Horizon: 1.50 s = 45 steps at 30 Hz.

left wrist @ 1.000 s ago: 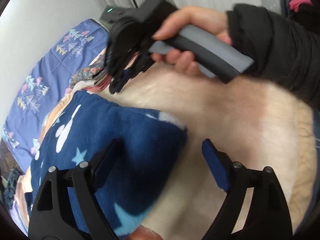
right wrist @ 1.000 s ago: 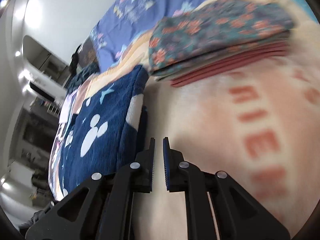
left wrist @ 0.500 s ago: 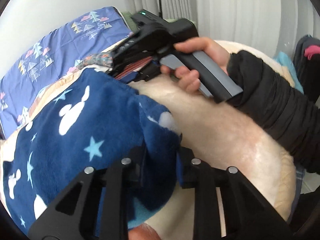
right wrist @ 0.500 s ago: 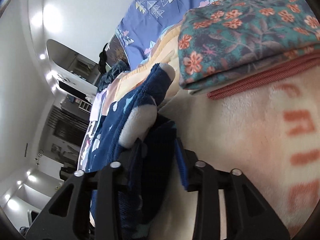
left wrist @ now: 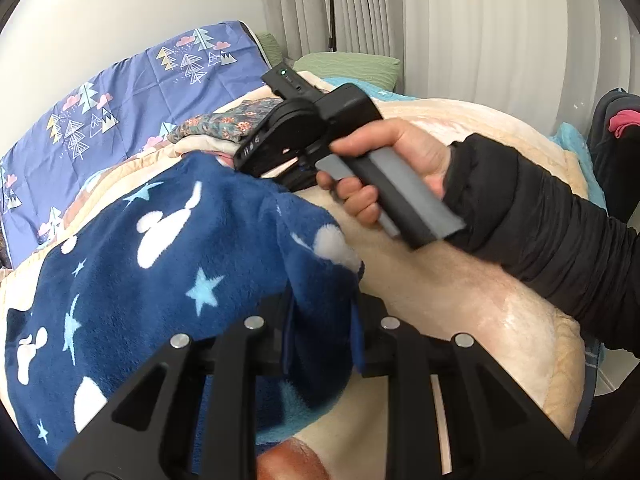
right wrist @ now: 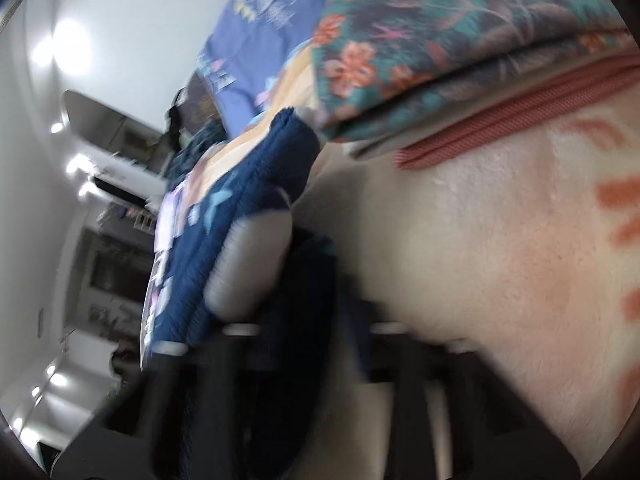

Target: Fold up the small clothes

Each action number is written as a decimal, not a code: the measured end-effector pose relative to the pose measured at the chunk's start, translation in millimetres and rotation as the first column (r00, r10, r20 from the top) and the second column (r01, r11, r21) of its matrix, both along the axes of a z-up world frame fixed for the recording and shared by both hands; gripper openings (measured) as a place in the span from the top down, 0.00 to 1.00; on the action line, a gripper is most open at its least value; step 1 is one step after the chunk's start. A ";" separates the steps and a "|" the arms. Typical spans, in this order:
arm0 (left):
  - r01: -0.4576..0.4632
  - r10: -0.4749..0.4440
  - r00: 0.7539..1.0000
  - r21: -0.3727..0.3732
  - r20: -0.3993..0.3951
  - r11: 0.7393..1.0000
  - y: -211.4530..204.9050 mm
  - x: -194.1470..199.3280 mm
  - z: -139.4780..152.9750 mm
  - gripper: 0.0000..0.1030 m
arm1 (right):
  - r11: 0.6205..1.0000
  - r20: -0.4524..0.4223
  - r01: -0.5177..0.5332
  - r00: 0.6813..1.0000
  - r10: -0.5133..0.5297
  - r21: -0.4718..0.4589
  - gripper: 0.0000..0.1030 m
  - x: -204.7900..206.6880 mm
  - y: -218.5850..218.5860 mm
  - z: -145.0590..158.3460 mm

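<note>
While the cream blanket (left wrist: 460, 304) covers the bed from near to far, the navy fleece garment (left wrist: 160, 272) with white and pale-blue shapes lies across its left part, its long axis running from near left toward the far middle. At the far end sits a folded pile topped by a floral cloth (right wrist: 460, 32) over a red-edged piece (right wrist: 512, 120). The left gripper (left wrist: 322, 340) has its fingers pinched on the garment's near right corner, the fleece bunched between them. The right gripper (right wrist: 308, 320), gripped by a hand (left wrist: 404, 168) in a black sleeve (left wrist: 540, 236), is at the far corner of the same edge; its view is blurred, but its fingers are closing with dark fleece between them. Both hands thus sit on the garment's right edge, the rest of the cloth spreading leftward from the fingers, so the coming fold likely carries that edge to the left.
</note>
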<state>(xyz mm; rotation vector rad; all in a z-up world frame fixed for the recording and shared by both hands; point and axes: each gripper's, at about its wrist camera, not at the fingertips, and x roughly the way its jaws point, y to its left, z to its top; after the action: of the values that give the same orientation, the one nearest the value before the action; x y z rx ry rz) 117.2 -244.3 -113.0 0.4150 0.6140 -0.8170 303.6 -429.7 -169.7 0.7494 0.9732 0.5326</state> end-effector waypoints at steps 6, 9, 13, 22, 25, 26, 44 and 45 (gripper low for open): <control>0.083 -0.084 0.996 0.054 0.013 0.995 -11.0 -8.4 -13.7 0.83 | 0.995 0.149 0.054 0.988 -0.041 -0.088 0.94 -5.8 3.8 36.4; 0.082 -0.081 0.997 0.066 -0.015 0.994 -15.5 -3.0 -24.6 0.83 | 0.992 0.073 0.073 0.995 -0.066 -0.100 0.94 8.9 2.9 1.2; 0.081 -0.079 0.997 0.077 -0.026 0.994 -15.4 -2.3 -32.2 0.83 | 0.994 0.110 0.078 0.991 -0.069 -0.079 0.94 4.6 -0.2 0.9; 0.075 -0.074 0.997 0.066 -0.025 0.995 -14.5 -2.0 -35.0 0.81 | 0.980 0.113 0.040 0.992 -0.063 0.195 0.38 -24.9 -48.4 8.8; 0.076 -0.074 0.997 0.057 -0.032 0.995 -15.4 -0.2 -36.5 0.80 | 0.988 0.102 0.005 0.995 -0.021 0.155 0.32 -19.5 -33.0 11.8; 0.077 -0.076 0.997 0.058 -0.031 0.995 -16.3 -0.2 -37.3 0.80 | 0.992 0.083 -0.028 0.996 0.018 0.125 0.31 -13.4 -19.5 9.5; 0.098 -0.094 0.994 0.057 -0.063 0.994 -20.1 13.0 -51.9 0.76 | 0.987 0.091 0.070 0.994 -0.057 -0.144 0.61 19.3 11.2 16.5; 0.098 -0.095 0.994 0.056 -0.058 0.994 -19.6 12.0 -51.0 0.74 | 0.974 0.122 0.110 0.989 -0.088 -0.196 0.57 7.2 9.2 26.8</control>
<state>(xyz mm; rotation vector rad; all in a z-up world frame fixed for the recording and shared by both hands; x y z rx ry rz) 129.2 -263.9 -164.0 0.4800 0.6743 -0.9067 310.9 -420.6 -142.9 0.5762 0.8655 0.3782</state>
